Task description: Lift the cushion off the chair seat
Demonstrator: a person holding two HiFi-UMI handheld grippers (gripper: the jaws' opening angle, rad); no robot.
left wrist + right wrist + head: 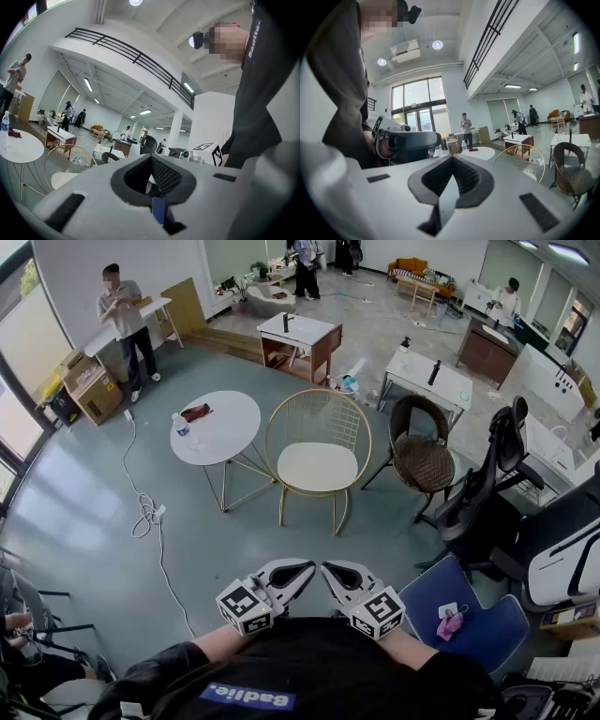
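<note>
A cream cushion (317,466) lies flat on the seat of a gold wire chair (319,407) in the middle of the room, well ahead of me. Both grippers are held close to my chest, far short of the chair, with their tips turned toward each other. My left gripper (306,571) is shut with nothing in it, and so is my right gripper (330,574). In the left gripper view the jaws of the left gripper (151,159) meet, and the chair (70,157) shows small at lower left. The right gripper (452,159) is likewise shut, with the chair (526,157) far off.
A round white table (230,437) with a water bottle (182,427) and a dark red item (196,412) stands left of the chair. A brown wicker chair (422,457), a black office chair (483,484) and a blue seat (469,615) are at right. A cable (145,512) trails over the floor.
</note>
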